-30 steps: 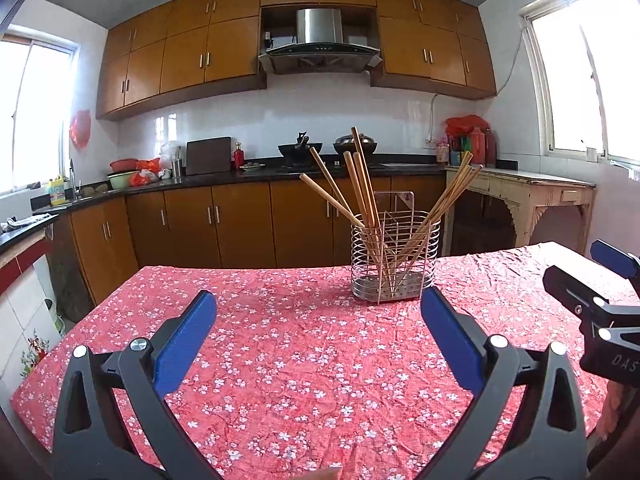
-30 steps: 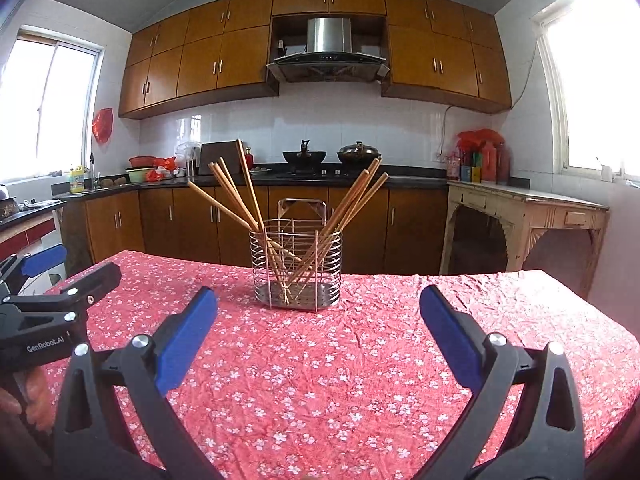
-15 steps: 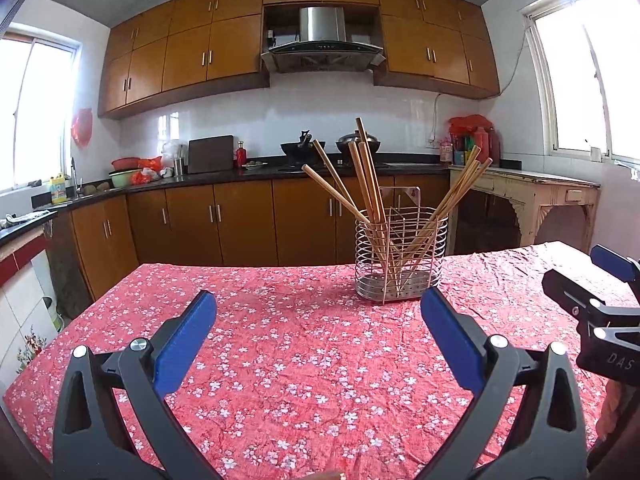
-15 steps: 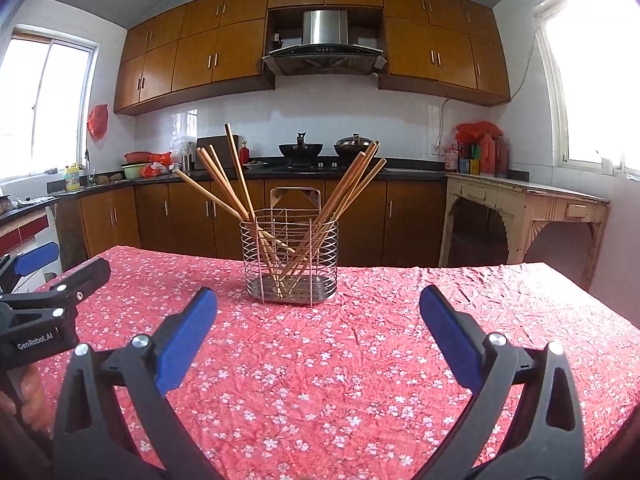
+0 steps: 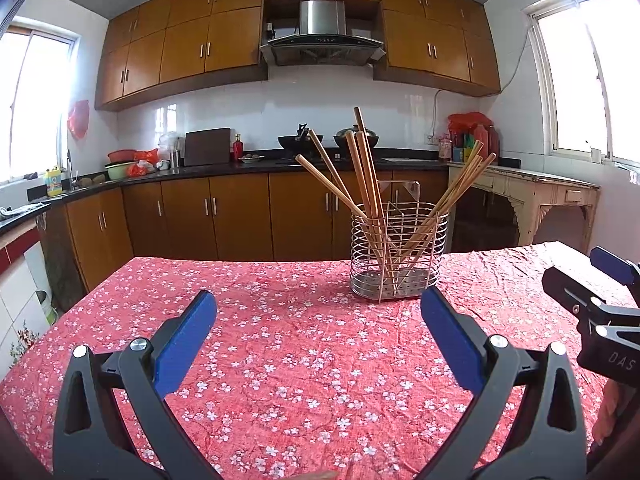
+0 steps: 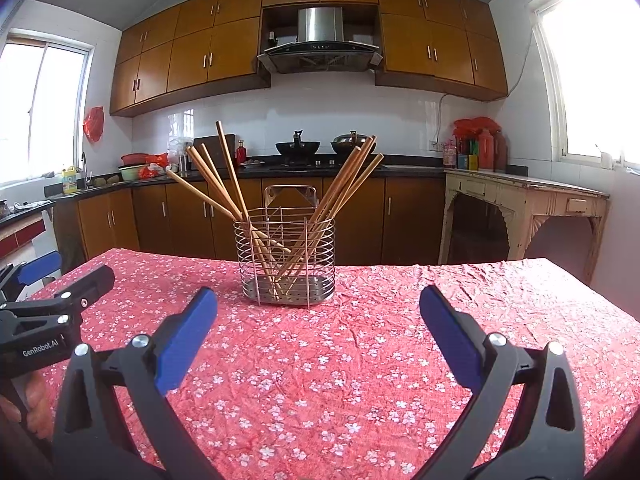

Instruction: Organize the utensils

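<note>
A wire utensil holder (image 5: 398, 258) stands upright on the red floral tablecloth (image 5: 280, 344). Several wooden chopsticks (image 5: 362, 176) lean out of it, fanned left and right. It also shows in the right wrist view (image 6: 288, 256) with the chopsticks (image 6: 224, 184). My left gripper (image 5: 318, 316) is open and empty, low over the cloth, short of the holder. My right gripper (image 6: 318, 314) is open and empty, also short of the holder. Each gripper shows at the edge of the other's view: the right gripper (image 5: 592, 304) and the left gripper (image 6: 52, 292).
The table's far edge (image 5: 240, 260) drops off toward brown kitchen cabinets (image 5: 240, 216). A cream side table (image 5: 532, 196) stands at the back right. The counter holds woks, bottles and bowls well away from the table.
Both grippers have sunk lower and tilted up, so the holder sits higher in both views. Both stay open and empty. The holder and chopsticks have not moved.
</note>
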{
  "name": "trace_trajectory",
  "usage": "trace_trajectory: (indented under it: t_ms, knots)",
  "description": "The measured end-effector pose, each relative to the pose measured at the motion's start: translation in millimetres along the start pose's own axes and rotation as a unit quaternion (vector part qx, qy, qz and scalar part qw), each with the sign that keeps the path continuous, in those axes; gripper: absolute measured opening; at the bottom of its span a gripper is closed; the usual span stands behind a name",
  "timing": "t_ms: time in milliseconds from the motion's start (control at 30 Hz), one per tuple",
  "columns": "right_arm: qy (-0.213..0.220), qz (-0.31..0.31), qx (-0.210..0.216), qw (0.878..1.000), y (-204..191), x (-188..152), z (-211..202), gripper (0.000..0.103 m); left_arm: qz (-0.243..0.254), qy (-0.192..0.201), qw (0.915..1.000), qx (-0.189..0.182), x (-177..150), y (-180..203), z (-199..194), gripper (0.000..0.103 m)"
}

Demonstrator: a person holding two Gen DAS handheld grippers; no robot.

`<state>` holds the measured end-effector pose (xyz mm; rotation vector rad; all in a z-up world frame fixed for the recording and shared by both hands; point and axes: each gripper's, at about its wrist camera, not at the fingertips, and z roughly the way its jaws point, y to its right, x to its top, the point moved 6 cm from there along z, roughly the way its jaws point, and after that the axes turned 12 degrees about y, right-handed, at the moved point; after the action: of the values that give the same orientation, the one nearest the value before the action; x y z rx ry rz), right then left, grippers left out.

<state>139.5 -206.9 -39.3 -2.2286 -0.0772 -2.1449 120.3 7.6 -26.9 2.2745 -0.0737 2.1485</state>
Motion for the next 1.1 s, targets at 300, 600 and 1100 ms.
trace_trajectory:
  t_ms: [300, 600, 1100]
  knots:
    - [-0.001, 0.001, 0.001, 1.0, 1.2, -1.4, 0.8, 0.099, -0.003, -0.002, 1.0, -0.001, 0.0, 2.3, 1.5, 0.101]
    - [-0.003, 0.004, 0.001, 1.0, 2.1, -4.0, 2.2, 0.099, -0.004, -0.001, 1.0, -0.004, 0.3, 4.4, 1.5, 0.101]
    - [-0.003, 0.005, 0.003, 1.0, 2.6, -4.3, 2.9, 0.099, -0.004, 0.0, 1.0, -0.006, 1.0, 4.5, 0.0, 0.101]
